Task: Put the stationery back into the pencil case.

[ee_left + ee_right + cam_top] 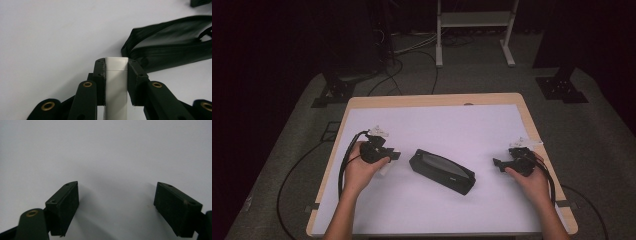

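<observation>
A black zip pouch [442, 171] lies slantwise in the middle of the white table cover; its near end shows at the right of the left gripper view as the pouch [172, 47]. My left gripper [391, 156] sits just left of the pouch, shut on a white rectangular bar [116, 82] that runs between its jaws and ends flush with their tips. The bar [385, 167] pokes out below the hand in the high view. My right gripper [497, 163] is held at the table's right side, apart from the pouch, its jaws wide open over bare white cover [117, 170].
The white cover [437, 125] spans most of a wooden table [432, 100]. Cables trail from both grippers off the table's sides. Behind the table stand a white shelf frame [474, 22] and dark stands on grey floor.
</observation>
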The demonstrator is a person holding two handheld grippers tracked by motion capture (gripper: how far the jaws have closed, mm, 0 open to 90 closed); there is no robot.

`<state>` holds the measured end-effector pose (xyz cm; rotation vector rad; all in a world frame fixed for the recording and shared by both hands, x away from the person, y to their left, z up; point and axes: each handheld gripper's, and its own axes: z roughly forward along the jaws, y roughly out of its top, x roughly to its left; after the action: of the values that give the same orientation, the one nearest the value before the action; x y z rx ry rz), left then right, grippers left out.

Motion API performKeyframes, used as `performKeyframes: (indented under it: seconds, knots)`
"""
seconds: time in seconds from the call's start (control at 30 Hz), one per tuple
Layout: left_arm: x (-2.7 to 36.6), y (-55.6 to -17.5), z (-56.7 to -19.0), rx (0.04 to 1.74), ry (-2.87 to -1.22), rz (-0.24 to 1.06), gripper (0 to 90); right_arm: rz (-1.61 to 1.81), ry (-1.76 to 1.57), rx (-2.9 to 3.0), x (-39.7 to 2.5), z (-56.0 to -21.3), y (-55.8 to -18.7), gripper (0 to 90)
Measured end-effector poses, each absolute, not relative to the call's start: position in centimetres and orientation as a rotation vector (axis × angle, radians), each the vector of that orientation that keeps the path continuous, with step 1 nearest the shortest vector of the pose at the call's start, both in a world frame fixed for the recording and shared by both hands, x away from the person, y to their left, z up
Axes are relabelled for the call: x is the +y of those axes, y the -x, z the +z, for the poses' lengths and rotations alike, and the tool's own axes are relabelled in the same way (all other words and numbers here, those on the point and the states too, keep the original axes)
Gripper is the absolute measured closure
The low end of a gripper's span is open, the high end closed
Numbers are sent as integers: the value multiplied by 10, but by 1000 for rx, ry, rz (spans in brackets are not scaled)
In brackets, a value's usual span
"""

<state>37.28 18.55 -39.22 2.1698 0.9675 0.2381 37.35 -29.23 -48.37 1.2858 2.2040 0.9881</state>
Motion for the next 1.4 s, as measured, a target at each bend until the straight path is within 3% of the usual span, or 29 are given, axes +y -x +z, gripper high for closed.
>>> performKeyframes:
  seconds: [0.83, 1.4]
  knots:
    - [170, -362, -363, 715, -1954, 235, 710, 988, -1288, 2204, -292, -484, -373, 189]
    - [141, -360, -356, 610, -1920, 228, 710, 987, -1288, 2204, -292, -484, -373, 189]
